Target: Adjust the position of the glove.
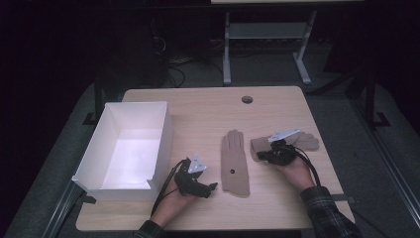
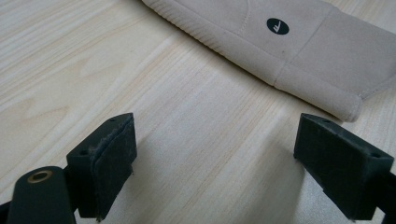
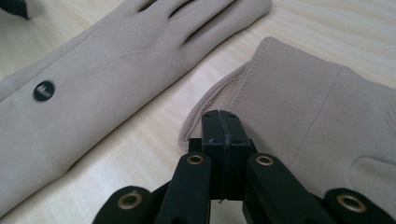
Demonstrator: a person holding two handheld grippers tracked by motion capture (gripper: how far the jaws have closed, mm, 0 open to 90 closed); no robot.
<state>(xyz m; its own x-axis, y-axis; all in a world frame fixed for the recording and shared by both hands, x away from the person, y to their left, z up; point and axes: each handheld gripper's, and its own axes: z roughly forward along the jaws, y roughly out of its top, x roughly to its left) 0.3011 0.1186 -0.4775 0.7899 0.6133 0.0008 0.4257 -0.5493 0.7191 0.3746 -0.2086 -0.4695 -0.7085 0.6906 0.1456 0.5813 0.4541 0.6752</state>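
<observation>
Two beige gloves lie on the wooden table. One glove [image 1: 234, 161] [image 2: 289, 51] [image 3: 93, 93] lies flat at the centre, fingers pointing away, with a small black logo near its cuff. The other glove [image 1: 309, 140] [image 3: 303, 107] lies to its right, partly under my right hand. My left gripper [image 1: 210, 191] [image 2: 215, 158] hovers open over bare wood just left of the centre glove's cuff, nothing between its jaws. My right gripper [image 1: 260, 154] [image 3: 222, 126] is shut, its tips at the cuff edge of the right glove. I cannot tell whether fabric is pinched.
An open white box [image 1: 163, 134] stands on the left part of the table [image 1: 208, 109], close to my left hand. A round cable hole [image 1: 247, 99] sits near the far edge. Table legs and cables show on the dark floor beyond.
</observation>
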